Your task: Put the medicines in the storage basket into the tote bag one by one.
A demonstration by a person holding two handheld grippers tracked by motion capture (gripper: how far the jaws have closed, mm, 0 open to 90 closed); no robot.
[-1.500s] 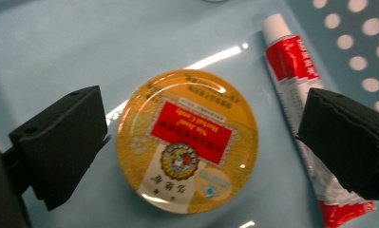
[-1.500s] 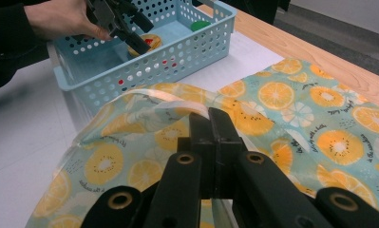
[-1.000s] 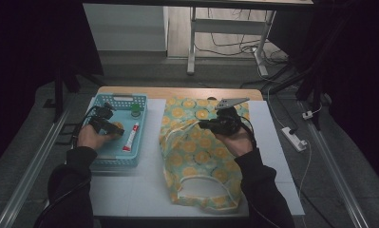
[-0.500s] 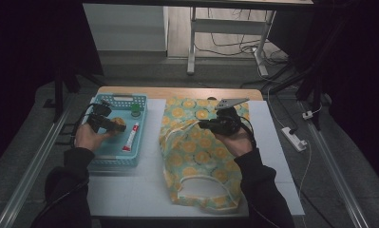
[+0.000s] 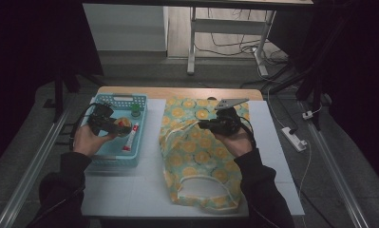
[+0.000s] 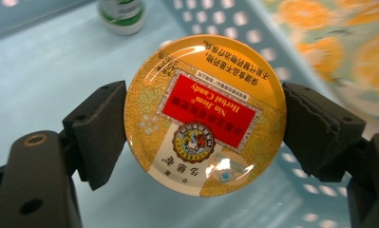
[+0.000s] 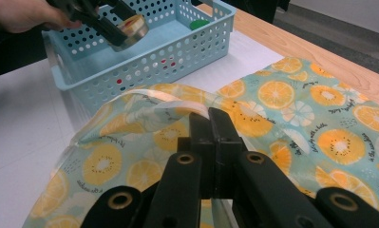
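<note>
A round yellow herbal candy tin (image 6: 205,114) with a red label sits between the pads of my left gripper (image 6: 205,126), which is shut on its rim. The left gripper (image 5: 122,128) holds the tin (image 5: 123,126) above the blue perforated basket (image 5: 112,159) at the table's left. An orange-print fabric bag (image 5: 196,159) lies flat in the middle. My right gripper (image 7: 209,124) is shut on the bag's (image 7: 291,104) pale mouth edge and lifts it into a small arch. In the high view, the right gripper (image 5: 203,126) is over the bag's upper half.
Inside the basket (image 6: 44,71) stand a green-capped bottle (image 5: 136,110) and a red-and-white tube (image 5: 128,141). The bag's looped handle (image 5: 203,183) lies toward the near edge. A power strip (image 5: 294,137) rests on the floor at the right. White table shows between basket and bag.
My left gripper has risen from the basket floor with the tin in it, drifting slightly toward the bag. The right gripper has kept still on the bag's edge.
</note>
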